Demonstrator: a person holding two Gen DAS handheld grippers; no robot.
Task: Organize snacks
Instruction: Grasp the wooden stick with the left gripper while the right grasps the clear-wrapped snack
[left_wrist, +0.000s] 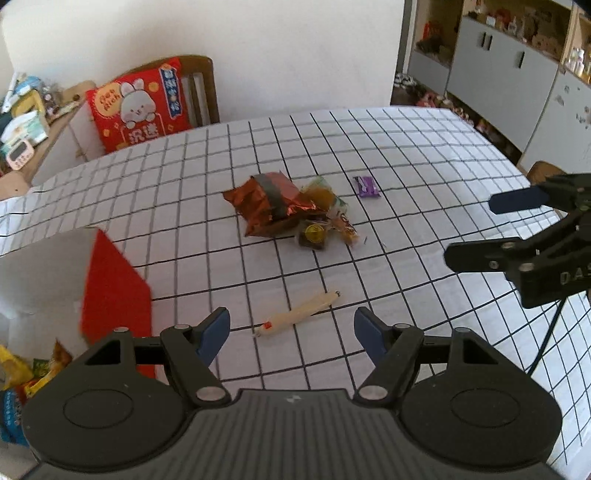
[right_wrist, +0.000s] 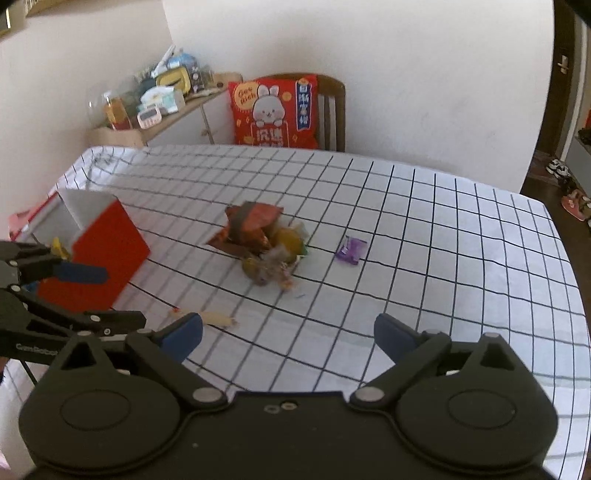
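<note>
The left gripper (left_wrist: 291, 334) and right gripper (right_wrist: 288, 338) both hang with jaws apart, empty, above the checked tablecloth (left_wrist: 406, 155). The snack pile (left_wrist: 288, 210) lies ahead of both; a pale sausage stick (left_wrist: 301, 313) lies just before the left fingers.

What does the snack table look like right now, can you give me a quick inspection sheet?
Surface: table under a white checked cloth.
Job's things: red box with snacks inside; snack pile mid-table; purple packet apart from it; pale sausage stick nearest.
Clutter: nothing seen beyond the snacks.
Grippers: left gripper open, empty; right gripper open, empty.
Cables: thin black cable beneath the right gripper.
Surroundings: red cushion on a chair; crowded shelf; grey cabinets.
</note>
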